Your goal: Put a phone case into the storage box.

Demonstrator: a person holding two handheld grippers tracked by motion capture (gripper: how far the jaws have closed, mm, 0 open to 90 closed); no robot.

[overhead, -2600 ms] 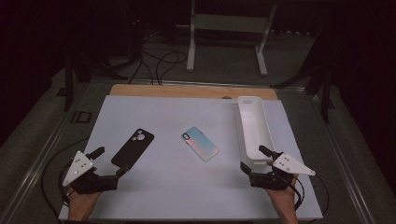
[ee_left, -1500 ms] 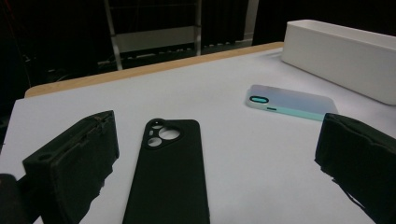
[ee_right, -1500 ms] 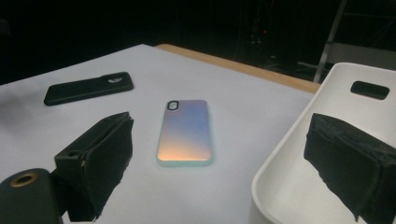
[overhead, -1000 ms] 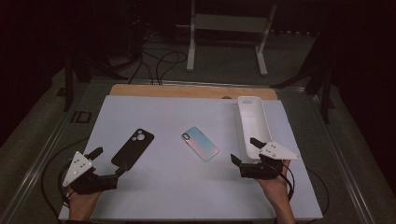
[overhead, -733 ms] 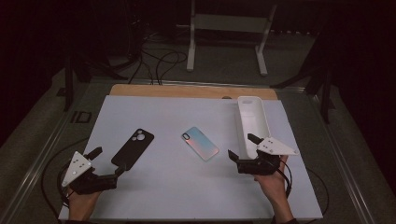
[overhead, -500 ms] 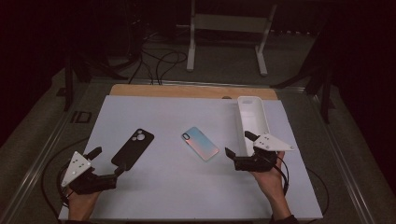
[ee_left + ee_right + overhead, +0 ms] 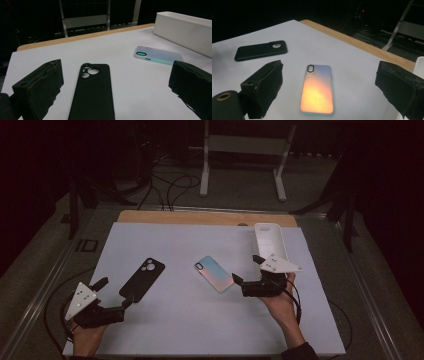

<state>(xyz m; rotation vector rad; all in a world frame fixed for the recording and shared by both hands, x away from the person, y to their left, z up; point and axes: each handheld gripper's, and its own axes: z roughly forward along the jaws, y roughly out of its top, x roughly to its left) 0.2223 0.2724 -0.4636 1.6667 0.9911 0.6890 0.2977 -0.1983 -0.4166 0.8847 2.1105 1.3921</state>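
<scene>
On the white mat [image 7: 190, 320] we've got both grippers w/ jaws spread wide, nothing held. Our right gripper [image 7: 243, 273] sits just beside the lower end of the iridescent phone case [image 7: 214, 273], jaws pointing at it, not touching; in the right gripper view the case [image 7: 318, 90] lies face-down between the two black jaws, camera cutout at its far end. Our left gripper [image 7: 114, 294] rests just beside the near end of the black phone case [image 7: 143, 278]; in the left gripper view that case [image 7: 93, 92] runs up between the jaws, near end cut off by frame bottom. White tray [image 7: 270, 241] stands at the mat's right, behind the right gripper, its near end partly hidden by the gripper's grey plate. Mat lies on a wooden tabletop [image 7: 200, 217]; room beyond is dark, w/ a white stand [image 7: 245, 150] & cables on the floor, details hard to make out.
</scene>
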